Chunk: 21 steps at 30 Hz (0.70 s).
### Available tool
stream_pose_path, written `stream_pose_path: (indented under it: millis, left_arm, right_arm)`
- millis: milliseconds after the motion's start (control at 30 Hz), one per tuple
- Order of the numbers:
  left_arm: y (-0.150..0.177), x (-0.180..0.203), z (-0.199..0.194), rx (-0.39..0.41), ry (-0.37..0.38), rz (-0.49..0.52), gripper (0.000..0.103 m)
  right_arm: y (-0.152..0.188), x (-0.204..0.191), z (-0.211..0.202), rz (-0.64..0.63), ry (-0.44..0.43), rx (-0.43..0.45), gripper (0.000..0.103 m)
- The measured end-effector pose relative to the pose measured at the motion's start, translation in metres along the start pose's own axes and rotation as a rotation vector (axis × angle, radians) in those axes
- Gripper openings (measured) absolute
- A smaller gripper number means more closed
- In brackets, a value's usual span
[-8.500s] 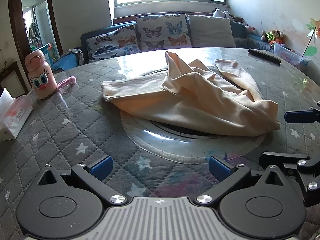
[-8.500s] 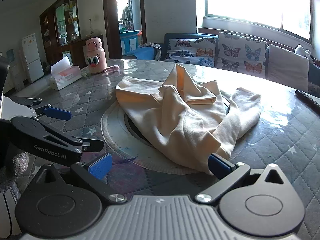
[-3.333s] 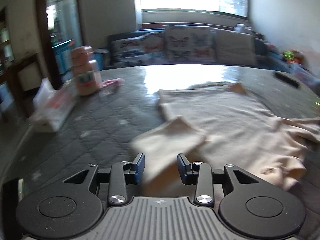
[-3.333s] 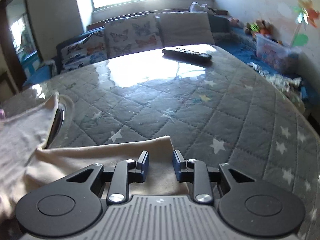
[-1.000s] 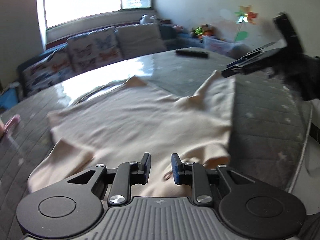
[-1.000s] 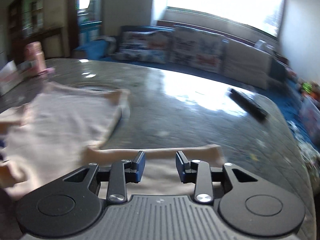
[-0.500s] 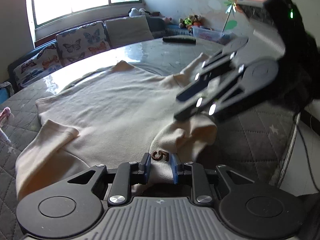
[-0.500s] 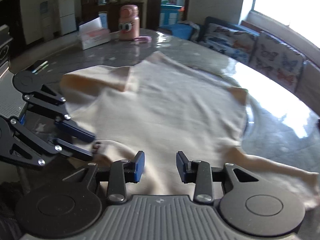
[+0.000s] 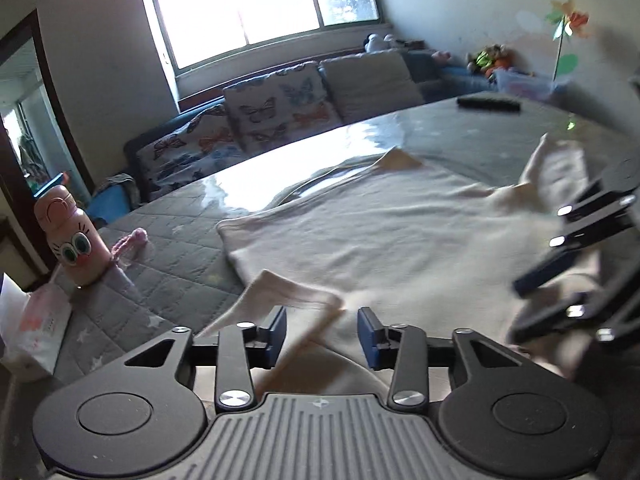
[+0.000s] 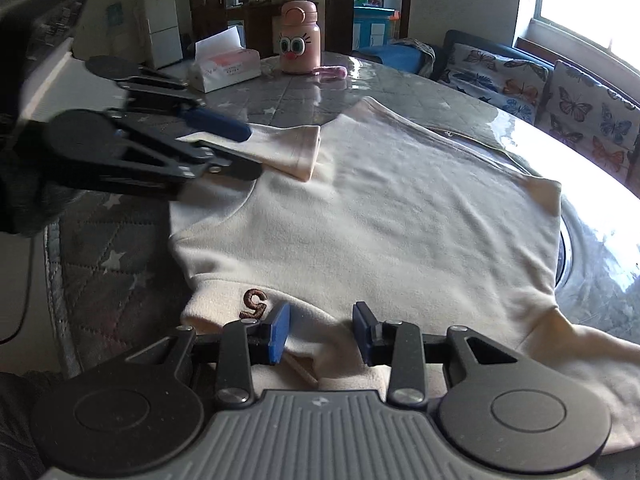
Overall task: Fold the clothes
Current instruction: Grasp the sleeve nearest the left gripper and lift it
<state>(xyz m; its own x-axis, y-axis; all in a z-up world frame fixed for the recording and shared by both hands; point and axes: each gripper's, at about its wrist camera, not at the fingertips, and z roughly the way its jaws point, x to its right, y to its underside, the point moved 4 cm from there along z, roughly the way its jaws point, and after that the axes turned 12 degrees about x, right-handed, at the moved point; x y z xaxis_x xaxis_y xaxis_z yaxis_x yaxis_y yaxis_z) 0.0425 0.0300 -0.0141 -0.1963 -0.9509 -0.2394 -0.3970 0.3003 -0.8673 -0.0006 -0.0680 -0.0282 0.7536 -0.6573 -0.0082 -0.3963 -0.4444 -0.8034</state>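
- Spreading across the table (image 10: 120,276), the cream top (image 10: 380,216) is laid flat by its near edge.
- Left gripper (image 9: 322,330): jaws just opened, sleeve released.
- Right gripper (image 10: 320,330): parted over the collar, seemingly not pinching.
- Folding can be started.

A cream long-sleeved top (image 10: 360,216) lies spread nearly flat across the round quilted tabletop (image 10: 116,264), its body smooth with only light wrinkles. One sleeve (image 10: 292,152) is folded in over the body, its cuff resting on the fabric. The other sleeve (image 10: 592,344) trails outward along the tabletop. A small brown embroidered "5" (image 10: 254,303) sits near the rolled edge at the near side of the garment.
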Motion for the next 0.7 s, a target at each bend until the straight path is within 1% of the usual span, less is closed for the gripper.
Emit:
stream_pose_path:
  millis: [100, 133, 167, 200, 233, 300, 333, 500, 600, 700]
  left_arm:
    - [0.006, -0.001, 0.014, -0.020, 0.000, 0.018, 0.043]
    - [0.008, -0.003, 0.018, -0.030, 0.000, 0.015, 0.039]
    - [0.011, -0.005, 0.022, -0.039, -0.001, 0.006, 0.028]
    - [0.013, -0.007, 0.024, -0.045, -0.006, -0.001, 0.023]
    - [0.014, -0.011, 0.024, -0.044, -0.014, -0.010, 0.013]
    - [0.012, -0.022, 0.019, -0.027, -0.027, -0.060, 0.006]
    - [0.011, -0.029, 0.015, -0.015, -0.046, -0.088, 0.005]
    - [0.006, -0.077, -0.016, 0.050, -0.202, -0.235, 0.004]
    - [0.011, -0.109, -0.038, 0.076, -0.298, -0.318, 0.004]
    - [0.025, -0.136, -0.055, 0.085, -0.378, -0.395, 0.004]
  right_arm:
    - [0.000, 0.000, 0.000, 0.006, -0.003, 0.000, 0.035]
    - [-0.001, 0.001, 0.001, 0.008, -0.004, -0.001, 0.035]
    - [-0.001, 0.001, 0.001, 0.008, -0.005, -0.001, 0.035]
    - [-0.001, 0.001, 0.001, 0.009, -0.005, -0.001, 0.035]
    - [-0.001, 0.001, 0.001, 0.010, -0.006, -0.001, 0.035]
    - [-0.001, 0.001, 0.001, 0.011, -0.007, -0.001, 0.035]
    - [-0.001, 0.001, 0.001, 0.011, -0.007, -0.001, 0.035]
    - [-0.001, 0.000, 0.002, 0.006, -0.006, -0.003, 0.035]
    - [-0.001, 0.001, 0.002, 0.006, -0.006, -0.003, 0.036]
    - [-0.001, 0.001, 0.002, 0.005, -0.006, -0.004, 0.036]
